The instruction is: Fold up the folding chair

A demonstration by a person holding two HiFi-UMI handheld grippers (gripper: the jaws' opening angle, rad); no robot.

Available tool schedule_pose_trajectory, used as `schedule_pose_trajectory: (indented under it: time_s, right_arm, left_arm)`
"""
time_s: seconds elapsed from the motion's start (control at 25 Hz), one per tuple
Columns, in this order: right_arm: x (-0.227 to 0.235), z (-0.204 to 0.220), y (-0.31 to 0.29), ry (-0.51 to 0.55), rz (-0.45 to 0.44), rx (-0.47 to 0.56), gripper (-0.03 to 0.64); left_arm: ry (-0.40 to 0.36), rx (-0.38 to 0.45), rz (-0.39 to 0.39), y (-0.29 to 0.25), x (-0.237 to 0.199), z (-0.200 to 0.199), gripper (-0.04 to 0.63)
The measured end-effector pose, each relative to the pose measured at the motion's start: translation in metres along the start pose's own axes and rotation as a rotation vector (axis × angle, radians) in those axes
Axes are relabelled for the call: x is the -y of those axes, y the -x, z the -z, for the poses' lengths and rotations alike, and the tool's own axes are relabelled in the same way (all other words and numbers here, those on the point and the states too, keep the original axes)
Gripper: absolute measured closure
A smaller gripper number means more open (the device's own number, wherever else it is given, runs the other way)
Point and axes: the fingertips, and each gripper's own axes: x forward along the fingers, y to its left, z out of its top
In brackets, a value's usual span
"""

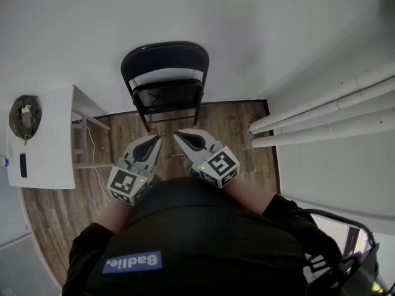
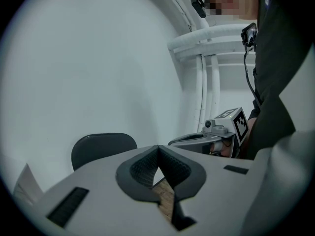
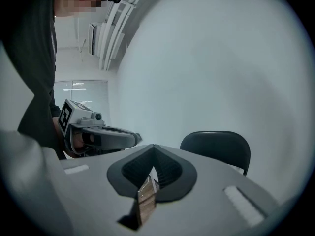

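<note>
So it's mostly a plain white wall (image 1: 259,23) up top with a strip of wood floor (image 1: 231,125) under it. The person wearing the head camera fills the bottom of that view in a black top (image 1: 191,239), arms out in front. A bundle of white pipes (image 1: 321,119) runs along the right side, lying just above the floor. On the left there's a white desk (image 1: 52,147) pushed into the corner.

The black chair (image 1: 165,63) stands upright on the floor right against the wall, dead centre, with its rounded backrest on top and the seat panel below it. I honestly can't tell from this angle whether it's folded or not. Neither gripper is touching it, and both sit a bit short of its legs.

The left gripper (image 1: 153,142) and right gripper (image 1: 181,135) are side by side, both pointing at the chair and angled in towards each other. The fingers on both are pressed together with nothing between them. Each gripper view shows the chair backrest past its own closed tips and the other gripper off to the side.

Small stuff on the desk: a round brownish thing (image 1: 25,116) and a little dark item (image 1: 23,165). They're too small to say what they are.
</note>
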Motion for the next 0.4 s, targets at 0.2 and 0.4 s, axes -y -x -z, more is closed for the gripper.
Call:
schedule_pose_trajectory:
  time_s: [0.2, 0.4]
  right_arm:
    - [-0.0042, 0.0005, 0.0012, 0.007, -0.008, -0.005, 0.617]
    - [-0.0045, 0.0042, 0.0049, 0.014, -0.008, -0.011, 0.617]
  left_arm:
    - [-0.015, -0.006, -0.013, 0.0053, 0.0012, 0.001, 0.591]
    - [-0.024, -0.006, -0.021, 0.0071, 0.0035, 0.0, 0.591]
